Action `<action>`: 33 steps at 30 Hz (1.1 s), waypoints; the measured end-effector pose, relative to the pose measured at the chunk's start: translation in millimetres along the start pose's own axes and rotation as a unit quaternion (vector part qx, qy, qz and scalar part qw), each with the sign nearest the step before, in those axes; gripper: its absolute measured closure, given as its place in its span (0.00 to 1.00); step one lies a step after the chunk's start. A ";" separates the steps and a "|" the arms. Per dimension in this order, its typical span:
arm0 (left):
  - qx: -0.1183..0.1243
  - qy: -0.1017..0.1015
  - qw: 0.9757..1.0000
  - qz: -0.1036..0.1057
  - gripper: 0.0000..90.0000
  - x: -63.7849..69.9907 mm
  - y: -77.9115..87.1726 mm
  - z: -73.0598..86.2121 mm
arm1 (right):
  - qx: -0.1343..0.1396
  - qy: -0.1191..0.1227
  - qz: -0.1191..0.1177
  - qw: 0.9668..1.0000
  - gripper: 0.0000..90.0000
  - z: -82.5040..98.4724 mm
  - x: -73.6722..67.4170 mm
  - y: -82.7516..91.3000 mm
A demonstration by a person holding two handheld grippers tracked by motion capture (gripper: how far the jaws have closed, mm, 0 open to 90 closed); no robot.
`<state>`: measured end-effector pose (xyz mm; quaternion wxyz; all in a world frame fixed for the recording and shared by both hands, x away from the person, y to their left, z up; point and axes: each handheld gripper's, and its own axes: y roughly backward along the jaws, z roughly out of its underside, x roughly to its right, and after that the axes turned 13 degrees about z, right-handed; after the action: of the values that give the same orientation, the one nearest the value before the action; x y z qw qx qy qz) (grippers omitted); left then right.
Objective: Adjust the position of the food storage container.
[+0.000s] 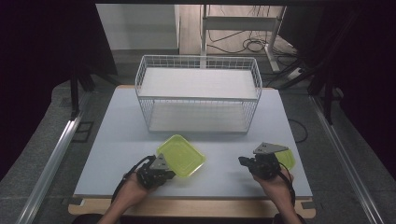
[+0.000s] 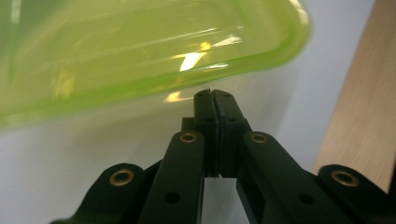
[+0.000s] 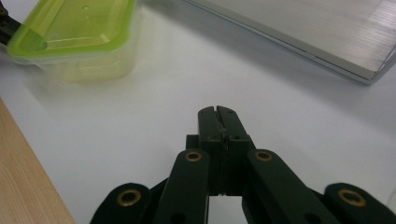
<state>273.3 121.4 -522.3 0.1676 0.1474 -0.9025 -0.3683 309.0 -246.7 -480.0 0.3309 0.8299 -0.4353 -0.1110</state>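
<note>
1. High view: the left tool [image 1: 164,170] sits at the near edge of the worktop [image 1: 116,135], left of centre, touching the near-left corner of a yellow-green lid [image 1: 181,155]. The lid lies between the near edge and the wire basket [image 1: 198,93], which stands at the far centre.
2. High view: the right tool [image 1: 244,161] sits near the near-right corner. A second yellow-green item [image 1: 287,159] lies just behind it; most of it is hidden by the tool.
3. Left gripper view: the left tool [image 2: 212,93] has its jaws pressed together. Its tip meets the rim of the lid [image 2: 140,51]; whether the rim is pinched cannot be told. A pale wooden border strip [image 2: 369,107] runs along the worktop edge.
4. Right gripper view: the right tool [image 3: 217,109] has its jaws pressed together on nothing, over bare worktop. The lid [image 3: 70,23] is seen here covering a clear container [image 3: 88,63].
5. Materials: the lid is translucent glossy plastic, rectangular with rounded corners. The basket is white wire grid. The worktop is matt and pale grey.
</note>
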 end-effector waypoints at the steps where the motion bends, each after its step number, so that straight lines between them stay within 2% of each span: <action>1: 0.003 -0.003 1.000 0.000 0.97 1.2 -0.9 -2.3 | -0.001 0.001 0.001 1.000 1.00 0.2 -0.2 -0.5; 2: 0.003 -0.003 1.000 0.000 0.97 1.9 0.4 -3.2 | -0.002 0.003 0.001 1.000 1.00 0.4 -0.3 -0.6; 4: -0.002 -0.007 1.000 -0.014 0.97 0.8 10.2 -1.8 | -0.002 0.002 0.000 1.000 1.00 0.6 -0.1 0.0; 7: 0.011 0.017 0.999 -0.048 0.99 -13.1 33.3 4.4 | 0.000 -0.003 -0.002 1.000 1.00 -0.2 1.5 1.0; 9: 0.016 0.038 0.996 -0.077 1.00 -26.6 43.6 8.7 | 0.000 -0.008 -0.005 1.000 1.00 -1.5 1.7 0.1; 10: 0.021 0.047 0.995 -0.085 1.00 -34.3 47.3 10.6 | 0.001 -0.011 -0.008 1.000 1.00 -2.2 1.1 -0.9; 11: 0.021 0.047 0.995 -0.085 1.00 -34.3 47.3 10.6 | 0.001 -0.011 -0.008 1.000 1.00 -2.2 1.1 -0.9; 12: 0.026 0.064 0.993 -0.101 1.00 -50.7 52.5 12.0 | -0.002 -0.013 -0.013 1.000 1.00 -3.8 -1.2 -3.0; 13: 0.026 0.064 0.993 -0.101 1.00 -50.7 52.5 12.0 | -0.002 -0.013 -0.013 1.000 1.00 -3.8 -1.2 -3.0; 14: 0.021 0.073 0.990 -0.117 1.00 -65.5 51.6 10.7 | -0.003 -0.008 -0.016 1.000 1.00 -4.9 -3.3 -4.6; 15: 0.021 0.078 0.990 -0.118 1.00 -72.3 50.1 9.6 | -0.004 -0.007 -0.018 1.000 1.00 -5.2 -4.8 -5.5; 16: 0.021 0.078 0.990 -0.118 1.00 -72.3 50.1 9.6 | -0.004 -0.007 -0.018 1.000 1.00 -5.2 -4.8 -5.5; 17: 0.022 0.085 0.990 -0.115 1.00 -80.7 46.4 7.7 | -0.005 -0.005 -0.020 1.000 1.00 -5.4 -5.9 -6.2; 20: 0.025 0.088 0.991 -0.096 1.00 -87.1 37.8 4.4 | -0.009 -0.001 -0.026 1.000 1.00 -5.3 -8.4 -8.2; 22: 0.020 0.079 0.993 -0.086 1.00 -83.9 34.0 4.1 | -0.009 -0.002 -0.027 1.000 1.00 -5.2 -9.0 -8.6; 26: 0.022 0.074 0.995 -0.069 0.99 -76.0 33.2 3.1 | -0.013 -0.006 -0.034 0.999 1.00 -6.9 -11.6 -11.9; 33: 0.017 0.066 0.997 -0.047 0.98 -59.5 30.3 2.6 | -0.024 0.003 -0.046 0.999 1.00 -12.3 -22.5 -20.3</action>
<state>321.5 166.9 -513.9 0.2068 0.2165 -0.8877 -0.3498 314.6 -215.1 -486.2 0.3465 0.8415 -0.3924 -0.1337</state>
